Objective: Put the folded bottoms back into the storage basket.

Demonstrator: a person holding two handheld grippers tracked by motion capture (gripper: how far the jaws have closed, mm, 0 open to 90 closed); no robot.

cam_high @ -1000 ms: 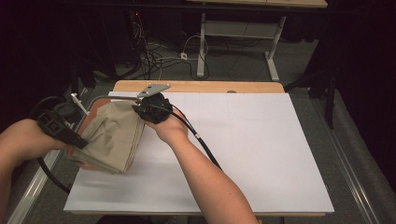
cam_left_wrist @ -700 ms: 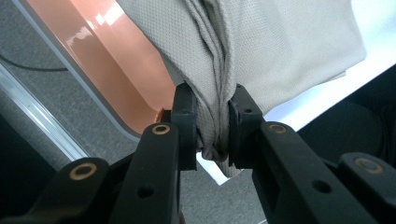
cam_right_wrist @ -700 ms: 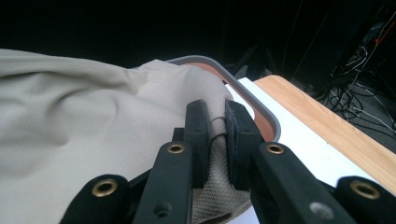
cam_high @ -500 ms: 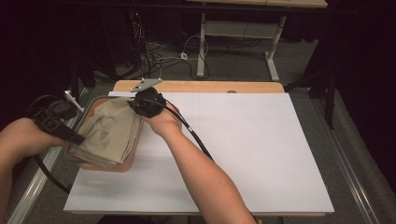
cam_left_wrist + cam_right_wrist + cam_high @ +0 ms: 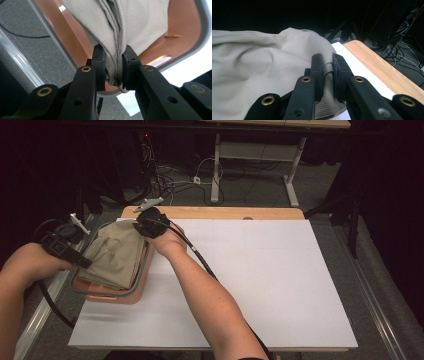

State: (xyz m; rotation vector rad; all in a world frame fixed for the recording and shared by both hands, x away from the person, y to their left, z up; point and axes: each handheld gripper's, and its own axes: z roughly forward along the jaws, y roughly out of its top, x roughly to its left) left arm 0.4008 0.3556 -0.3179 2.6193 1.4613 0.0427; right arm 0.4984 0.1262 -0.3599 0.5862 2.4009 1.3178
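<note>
Left gripper [image 5: 113, 66]: jaws narrow, clamped on a bunched fold of the beige cloth [image 5: 130, 22], at the near-left edge of the orange basket [image 5: 75, 37]; in the high view this gripper [image 5: 82, 262] sits at the table's [image 5: 260, 270] left edge. Cloth [image 5: 116, 254]: folded, lying in the basket [image 5: 117, 295] with its grey rim, on the white table top at the left. Right gripper [image 5: 327, 72]: jaws narrow, pinching the cloth's [image 5: 257, 65] far corner, seen in the high view [image 5: 139, 226] at the basket's far side near the wooden table edge [image 5: 225, 213].
</note>
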